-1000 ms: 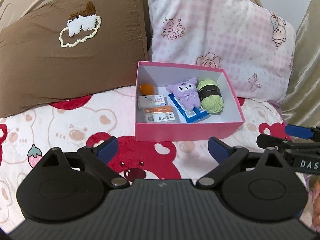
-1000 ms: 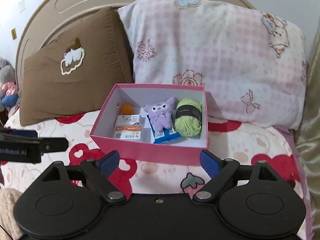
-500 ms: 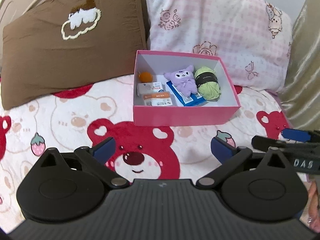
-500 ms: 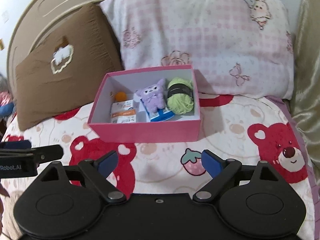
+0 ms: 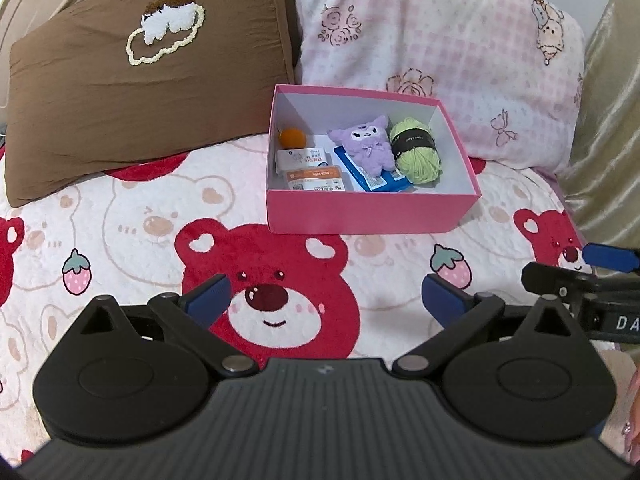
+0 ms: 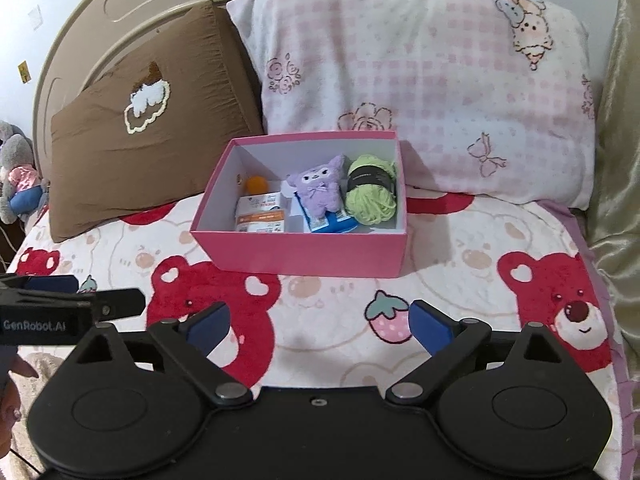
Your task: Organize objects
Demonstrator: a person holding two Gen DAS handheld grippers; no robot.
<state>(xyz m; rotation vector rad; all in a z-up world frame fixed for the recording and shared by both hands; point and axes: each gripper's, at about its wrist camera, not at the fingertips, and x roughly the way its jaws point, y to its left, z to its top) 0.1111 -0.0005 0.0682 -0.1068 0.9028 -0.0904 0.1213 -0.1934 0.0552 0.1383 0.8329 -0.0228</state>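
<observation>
Far left, right wrist view: grey plush toy in pink and blue clothing [image 6: 18,176], beside the beige curved headboard [image 6: 120,4].

Left rear: brown fabric pillow with a white embroidered cloud patch [image 5: 148,80], leaning on the headboard.

Centre: open pink cardboard box with white interior [image 5: 372,216], resting on the white fleece blanket printed with red bears and strawberries [image 5: 120,220], rear edge close against both pillows. Contents, left to right:
- small orange ball [image 5: 292,137], rear left corner;
- two white-and-orange flat packets [image 5: 312,170], stacked in front of the ball;
- blue flat packet [image 5: 372,174], under the plush;
- purple plush character toy [image 5: 366,146], lying face up;
- light green yarn skein with a black paper band [image 5: 416,150], touching the plush on the right.

Right rear: pink checked pillow with rose and bear prints [image 5: 440,52]. Far right: shiny gold fabric [image 5: 608,140].

Foreground: left gripper [image 5: 324,294], blue-padded jaws apart, nothing between them, above the blanket and well short of the box. Right gripper [image 6: 318,322], jaws opening, nothing between them, likewise clear of the box.
</observation>
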